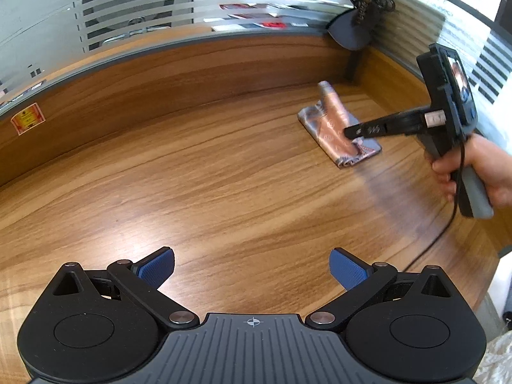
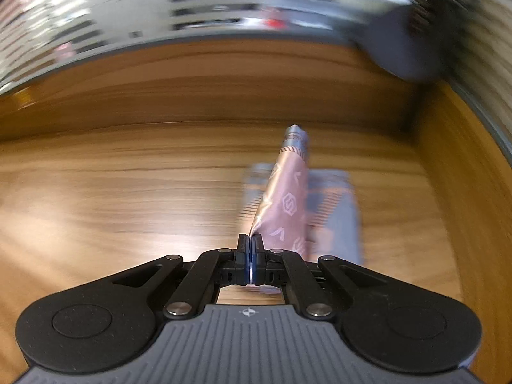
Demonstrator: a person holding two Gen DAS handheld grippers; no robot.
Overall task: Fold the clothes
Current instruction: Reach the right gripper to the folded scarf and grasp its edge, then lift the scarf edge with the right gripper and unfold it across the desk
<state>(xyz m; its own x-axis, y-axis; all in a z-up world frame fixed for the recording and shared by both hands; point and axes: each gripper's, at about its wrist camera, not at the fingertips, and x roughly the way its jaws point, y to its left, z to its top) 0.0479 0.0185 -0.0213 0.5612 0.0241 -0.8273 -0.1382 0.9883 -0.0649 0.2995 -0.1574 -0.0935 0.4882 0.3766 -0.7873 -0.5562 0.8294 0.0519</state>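
A small folded cloth (image 1: 329,121), pink and grey with a printed pattern, lies on the wooden table (image 1: 192,176) at the right. My right gripper (image 1: 347,134), held by a hand (image 1: 480,166), is shut on a pink flap of that cloth. In the right wrist view the gripper (image 2: 250,240) pinches the lifted pink flap of the cloth (image 2: 284,204), which rises above the grey folded part (image 2: 339,211). My left gripper (image 1: 251,267) hangs open over bare wood near the table's front, well left of the cloth, with nothing between its blue pads (image 1: 156,267).
A wooden back wall (image 1: 192,73) with frosted striped glass above it borders the table at the rear and right. A dark grey object (image 1: 348,33) sits in the far right corner. A black cable (image 1: 448,224) trails from the right gripper's handle.
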